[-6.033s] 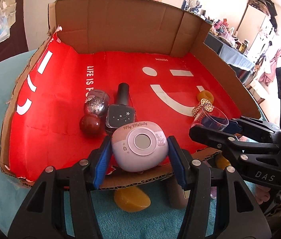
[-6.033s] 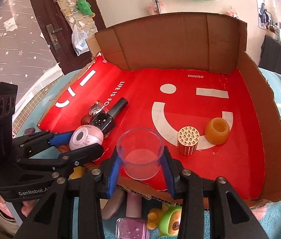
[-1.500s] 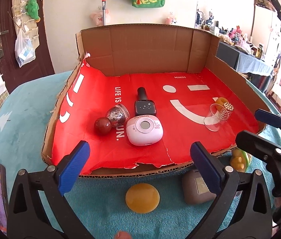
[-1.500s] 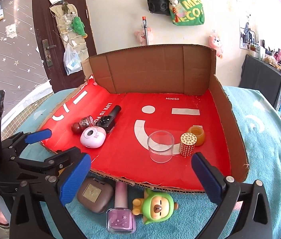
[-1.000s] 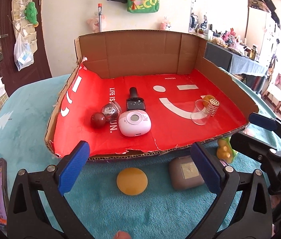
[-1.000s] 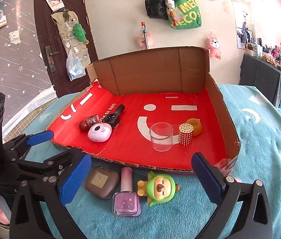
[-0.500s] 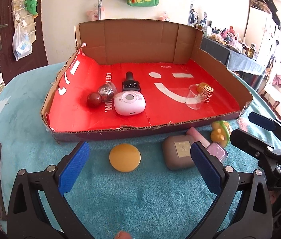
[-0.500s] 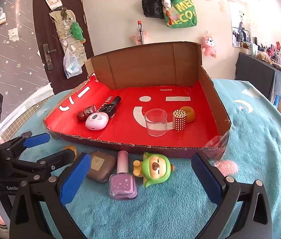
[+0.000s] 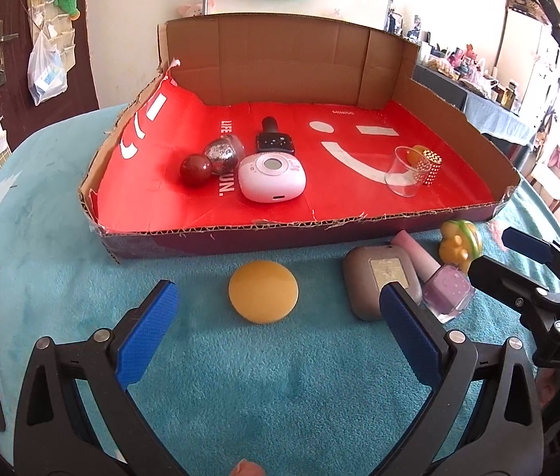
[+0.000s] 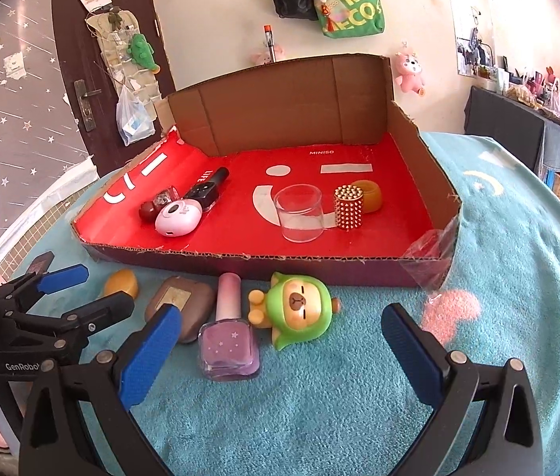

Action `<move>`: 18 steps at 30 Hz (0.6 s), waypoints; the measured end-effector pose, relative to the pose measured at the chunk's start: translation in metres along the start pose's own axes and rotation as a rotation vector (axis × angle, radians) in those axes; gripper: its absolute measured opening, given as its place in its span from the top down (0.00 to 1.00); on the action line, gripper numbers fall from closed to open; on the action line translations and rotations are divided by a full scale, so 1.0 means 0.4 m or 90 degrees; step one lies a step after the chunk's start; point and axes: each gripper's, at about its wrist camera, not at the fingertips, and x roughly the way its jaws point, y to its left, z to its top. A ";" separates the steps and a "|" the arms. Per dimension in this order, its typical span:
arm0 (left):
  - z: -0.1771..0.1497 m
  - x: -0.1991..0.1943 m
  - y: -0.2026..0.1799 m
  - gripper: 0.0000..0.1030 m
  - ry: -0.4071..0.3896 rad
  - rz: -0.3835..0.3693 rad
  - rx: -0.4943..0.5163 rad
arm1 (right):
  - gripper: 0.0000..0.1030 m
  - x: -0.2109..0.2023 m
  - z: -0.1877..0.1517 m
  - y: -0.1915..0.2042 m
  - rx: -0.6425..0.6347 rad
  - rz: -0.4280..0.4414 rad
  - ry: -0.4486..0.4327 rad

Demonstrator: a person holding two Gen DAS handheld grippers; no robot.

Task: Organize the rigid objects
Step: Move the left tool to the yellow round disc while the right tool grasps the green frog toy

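On the teal-covered counter [image 9: 62, 214], four things lie outside the cardboard tray [image 10: 240, 263], all strung along its near wall. Going left to right in the right wrist view: an amber disc [image 10: 121, 283], a brown rounded case [image 10: 180, 301], a pink nail polish bottle [image 10: 229, 333] lying on its side with the cap towards 12 o'clock, and a green bear figurine [image 10: 297, 311] on its back.

The left gripper [image 9: 276, 333] hangs above the counter with its jaws wide apart and nothing in them; the disc sits just ahead at 12 o'clock and the case at about 2 o'clock. The disc is low and flat, so I judge the pads could skid over its rim or pinch the pile of the towel instead.

The right gripper [image 10: 280, 351] is likewise spread and empty, with the bottle at 11 o'clock and the figurine at 12 o'clock. Bottle, case and figurine lie touching or nearly so; a jaw coming down between them could shove a neighbour or catch two at once. The bottle, probably glass, may roll or slip if taken by its round cap.

Inside the tray, the clear cup [image 10: 299, 214] stands close behind the near wall, close beside the gold beaded cylinder [image 10: 348, 206]; anything lifted low over that wall might topple it.
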 end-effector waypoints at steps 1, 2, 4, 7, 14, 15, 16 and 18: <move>-0.001 0.002 0.001 0.00 0.002 0.001 -0.001 | 0.00 0.005 0.000 -0.002 0.004 0.001 0.006; -0.001 0.006 0.002 0.00 0.005 0.002 -0.002 | 0.00 0.008 0.001 -0.004 0.008 0.002 0.011; -0.001 0.013 0.009 0.00 0.012 0.003 -0.009 | 0.00 0.017 0.003 -0.014 0.023 0.004 0.025; 0.001 0.025 0.022 0.00 0.025 0.005 -0.021 | 0.01 0.029 0.008 -0.038 0.059 0.015 0.043; 0.004 0.050 0.044 0.00 0.053 0.007 -0.057 | 0.12 0.057 0.012 -0.072 0.106 0.017 0.072; 0.004 0.052 0.044 0.00 0.055 0.008 -0.057 | 0.13 0.057 0.012 -0.069 0.103 0.016 0.072; 0.004 0.053 0.042 0.01 0.057 0.009 -0.057 | 0.13 0.059 0.013 -0.066 0.099 0.017 0.072; 0.005 0.057 0.041 0.01 0.061 0.013 -0.055 | 0.14 0.063 0.016 -0.061 0.092 0.016 0.074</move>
